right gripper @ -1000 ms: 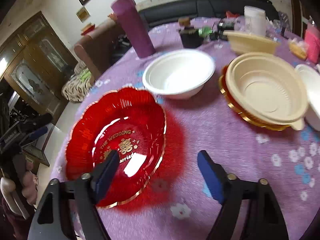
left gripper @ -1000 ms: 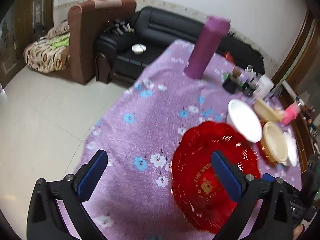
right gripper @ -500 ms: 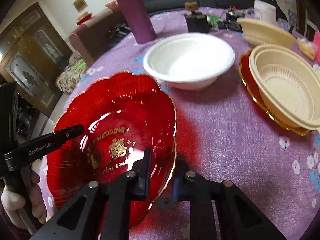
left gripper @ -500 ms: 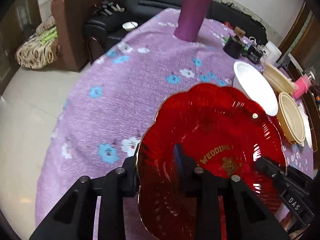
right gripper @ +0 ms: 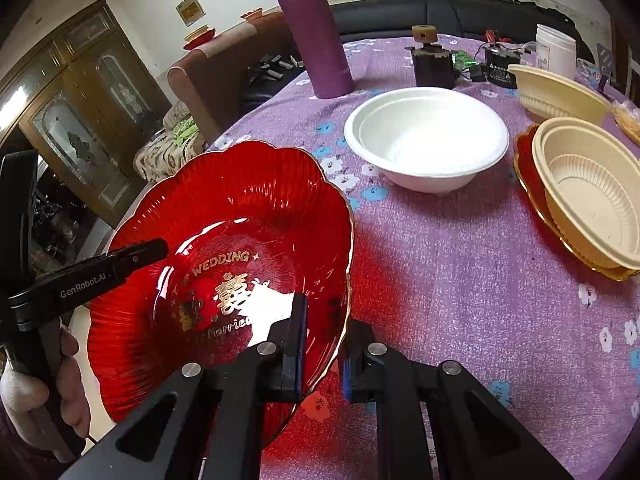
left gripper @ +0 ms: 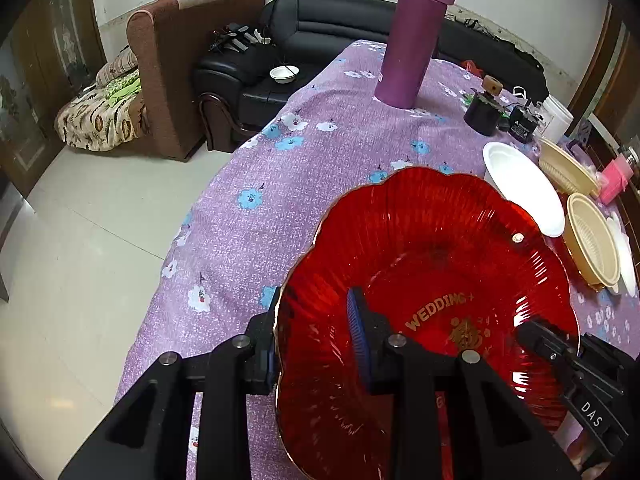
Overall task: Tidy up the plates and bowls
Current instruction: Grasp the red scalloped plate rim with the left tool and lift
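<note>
A red scalloped plate (left gripper: pixel 432 264) with gold wedding lettering sits at the near edge of the table, held from two sides. My left gripper (left gripper: pixel 316 340) is shut on its left rim, one finger inside the plate and one outside. My right gripper (right gripper: pixel 322 350) is shut on the opposite rim of the red plate (right gripper: pixel 240 216). Each view shows the other gripper reaching into the plate. A white bowl (right gripper: pixel 424 140) stands behind it. To the right a cream bowl (right gripper: pixel 592 196) rests on a second red plate (right gripper: pixel 528 168).
A tall purple flask (left gripper: pixel 412 40) stands far back on the purple floral cloth (left gripper: pixel 320 160). Another cream bowl (right gripper: pixel 556 92), a white jar (right gripper: pixel 556 52) and dark small items (right gripper: pixel 432 60) crowd the back right. The table's left edge drops to the tiled floor (left gripper: pixel 80 240).
Both grippers were open a second ago and have closed on opposite rims of the red plate. Both have moved in closer over it.
</note>
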Action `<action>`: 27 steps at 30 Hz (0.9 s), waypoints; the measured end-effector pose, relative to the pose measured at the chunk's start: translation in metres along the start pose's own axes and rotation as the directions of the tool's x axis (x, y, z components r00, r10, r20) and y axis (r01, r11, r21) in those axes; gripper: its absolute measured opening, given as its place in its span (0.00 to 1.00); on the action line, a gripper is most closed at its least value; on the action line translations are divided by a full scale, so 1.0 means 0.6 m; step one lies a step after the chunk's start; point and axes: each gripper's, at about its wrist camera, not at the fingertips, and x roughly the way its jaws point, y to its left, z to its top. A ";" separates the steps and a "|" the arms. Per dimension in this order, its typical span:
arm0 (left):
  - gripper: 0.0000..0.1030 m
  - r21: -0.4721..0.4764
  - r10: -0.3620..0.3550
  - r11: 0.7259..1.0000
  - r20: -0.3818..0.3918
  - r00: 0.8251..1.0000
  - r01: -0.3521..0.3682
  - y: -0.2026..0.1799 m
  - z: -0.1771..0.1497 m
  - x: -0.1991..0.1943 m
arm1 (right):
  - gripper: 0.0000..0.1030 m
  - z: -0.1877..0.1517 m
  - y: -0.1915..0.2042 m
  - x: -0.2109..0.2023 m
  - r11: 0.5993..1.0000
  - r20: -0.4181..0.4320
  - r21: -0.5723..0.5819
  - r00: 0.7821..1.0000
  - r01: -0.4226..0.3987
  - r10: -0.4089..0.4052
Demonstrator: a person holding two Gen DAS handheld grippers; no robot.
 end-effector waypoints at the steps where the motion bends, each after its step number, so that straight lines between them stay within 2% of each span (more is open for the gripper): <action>1: 0.28 0.002 0.001 1.000 0.001 1.000 -0.001 -0.002 -0.001 0.001 | 0.15 0.001 -0.002 0.001 1.000 0.001 0.003 1.000 0.001 -0.001; 13: 0.28 0.036 0.057 0.998 0.025 0.998 -0.058 -0.030 0.002 0.006 | 0.15 -0.011 -0.031 0.013 0.999 -0.025 0.035 1.000 0.018 -0.017; 15: 0.28 0.030 0.048 0.998 0.017 0.999 -0.049 -0.029 0.002 0.004 | 0.15 -0.011 -0.035 0.011 0.999 -0.015 0.031 1.000 0.020 -0.020; 17: 0.38 0.021 0.034 0.999 0.028 0.999 -0.034 -0.028 0.002 -0.009 | 0.17 -0.013 -0.034 0.003 1.000 -0.005 0.018 1.000 0.018 -0.018; 20: 0.56 -0.004 0.024 1.000 0.069 0.997 -0.024 -0.022 -0.002 -0.038 | 0.28 -0.017 -0.041 -0.021 1.000 0.024 0.019 1.000 0.001 -0.002; 22: 0.62 -0.022 0.010 1.000 0.099 0.995 -0.008 -0.015 -0.007 -0.062 | 0.33 -0.020 -0.048 -0.043 1.000 0.053 0.024 0.999 -0.005 0.004; 27: 0.68 -0.049 -0.037 0.998 0.132 0.991 0.044 -0.012 -0.005 -0.109 | 0.35 -0.037 -0.069 -0.079 0.999 0.080 0.038 0.997 -0.026 0.022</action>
